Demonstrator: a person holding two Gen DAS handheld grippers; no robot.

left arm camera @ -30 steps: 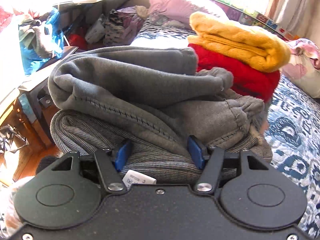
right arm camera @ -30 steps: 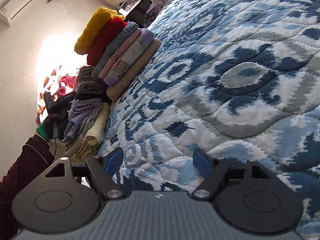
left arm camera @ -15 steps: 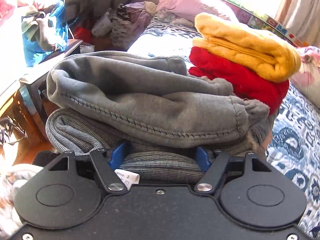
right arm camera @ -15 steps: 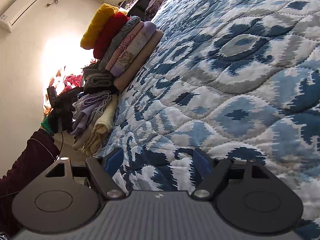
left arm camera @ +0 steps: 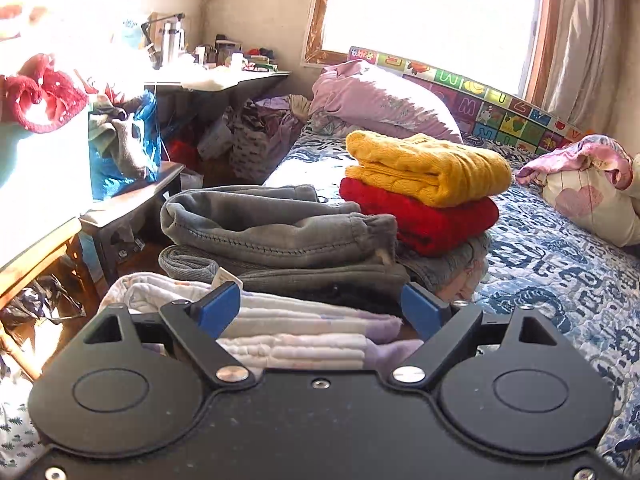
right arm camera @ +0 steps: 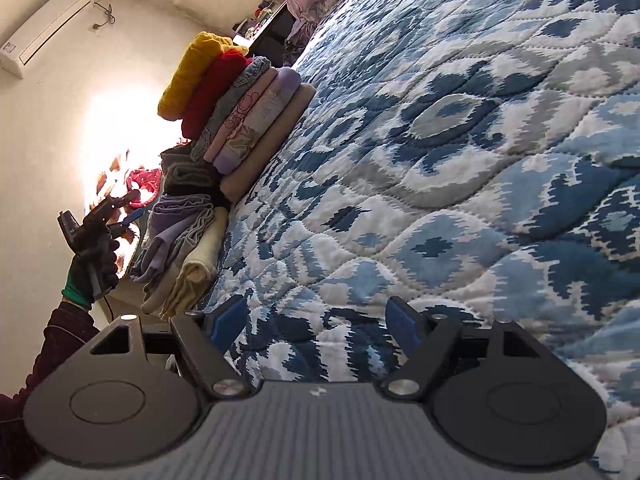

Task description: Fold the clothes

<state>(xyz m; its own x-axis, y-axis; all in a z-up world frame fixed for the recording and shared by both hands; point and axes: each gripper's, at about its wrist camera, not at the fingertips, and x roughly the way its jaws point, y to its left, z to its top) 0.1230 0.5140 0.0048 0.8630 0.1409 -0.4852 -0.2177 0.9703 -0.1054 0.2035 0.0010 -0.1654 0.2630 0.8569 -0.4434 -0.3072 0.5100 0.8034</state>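
Left gripper (left arm camera: 320, 308) gapes wide, empty, above a near pile of folded clothes (left arm camera: 280, 328); right gripper (right arm camera: 316, 320) gapes wide, empty, over the blue quilt (right arm camera: 460, 160)

Home bedrm, quilted bed (right arm camera: 460, 152), pillow (left arm camera: 380, 100), wall AC unit (right arm camera: 44, 20)

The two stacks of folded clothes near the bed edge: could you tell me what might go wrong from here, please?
The nearer stack, topped by the grey sweatpants, sits at the bed's edge, so a nudge from the open left gripper could tip it off. The yellow sweater tops a tall stack and may slide. The open right gripper could snag the quilt.
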